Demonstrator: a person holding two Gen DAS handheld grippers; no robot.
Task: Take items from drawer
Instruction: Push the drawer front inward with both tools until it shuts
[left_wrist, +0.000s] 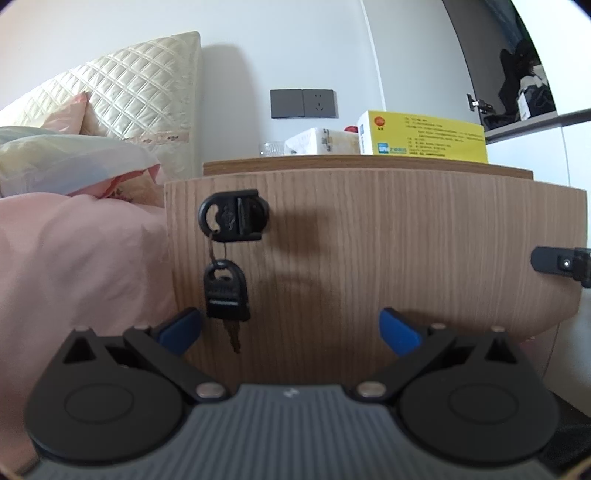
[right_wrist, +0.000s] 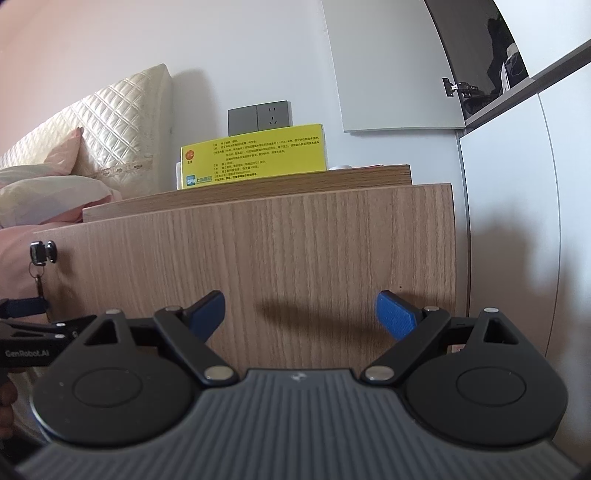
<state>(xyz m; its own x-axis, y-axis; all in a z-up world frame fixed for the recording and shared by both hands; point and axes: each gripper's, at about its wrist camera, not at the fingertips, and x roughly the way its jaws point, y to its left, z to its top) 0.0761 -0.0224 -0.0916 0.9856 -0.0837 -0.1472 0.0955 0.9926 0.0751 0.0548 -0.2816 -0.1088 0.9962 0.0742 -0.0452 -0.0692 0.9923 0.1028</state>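
Observation:
A light wood drawer front (left_wrist: 369, 251) of a bedside cabinet fills the left wrist view, standing out a little from the cabinet top. A black lock (left_wrist: 233, 216) sits at its upper left with a spare key (left_wrist: 225, 295) dangling from it. My left gripper (left_wrist: 290, 330) is open, close to the drawer front, below the lock, nothing between its blue pads. In the right wrist view the same drawer front (right_wrist: 295, 258) faces my right gripper (right_wrist: 301, 314), also open and holding nothing. The lock (right_wrist: 42, 253) shows far left there. The drawer's inside is hidden.
On the cabinet top stand a yellow box (left_wrist: 424, 136), a white tissue pack (left_wrist: 321, 142) and a glass dish (left_wrist: 271, 148). A bed with pink bedding (left_wrist: 74, 258) and a quilted headboard (left_wrist: 140, 96) lies left. A white wardrobe (right_wrist: 517, 221) stands right. The left gripper (right_wrist: 26, 306) shows at the right wrist view's left edge.

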